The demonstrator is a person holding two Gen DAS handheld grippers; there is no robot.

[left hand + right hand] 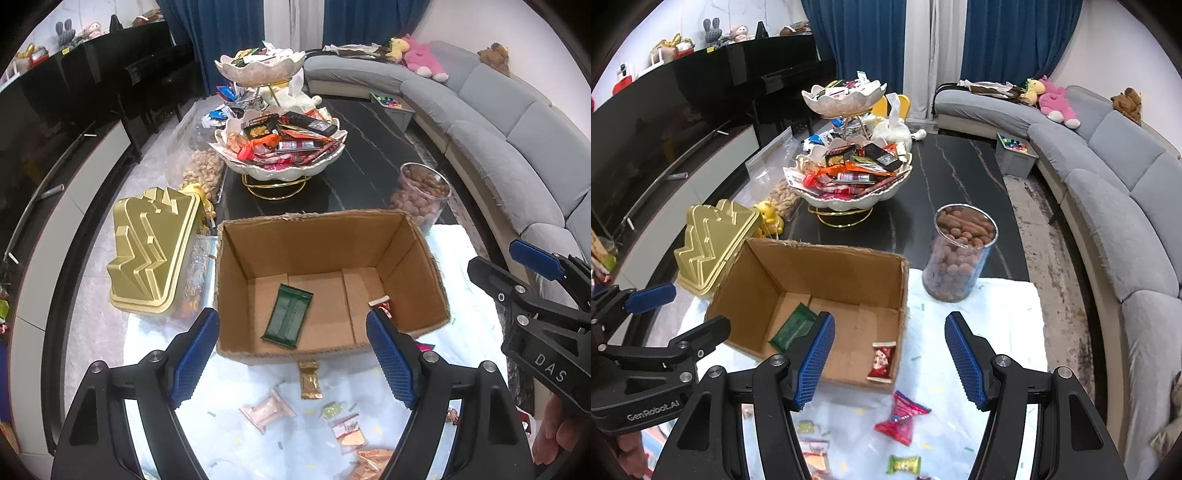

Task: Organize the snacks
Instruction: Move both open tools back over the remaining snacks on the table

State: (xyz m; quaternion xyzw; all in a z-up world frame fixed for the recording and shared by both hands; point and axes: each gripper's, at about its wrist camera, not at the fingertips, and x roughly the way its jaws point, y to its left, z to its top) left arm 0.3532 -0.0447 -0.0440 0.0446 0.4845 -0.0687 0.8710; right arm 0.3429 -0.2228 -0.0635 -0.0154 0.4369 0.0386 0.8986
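Both the left hand-held gripper (291, 354) and right hand-held gripper (889, 362) hover spread wide and empty near the cardboard box (417, 258), which holds a green packet (287, 311) and a red snack (882, 363).

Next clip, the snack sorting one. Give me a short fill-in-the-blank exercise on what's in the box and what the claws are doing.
1. The cardboard box holds a dark ____ flat packet and a small red snack.
2. Both the left claw and the right claw are ____ and hold nothing.
3. The clear cylinder beside the box is filled with ____ snacks.
4. The gold wrapper lies ____ the box, on the pale cloth.

Missing words: green; open; brown; outside
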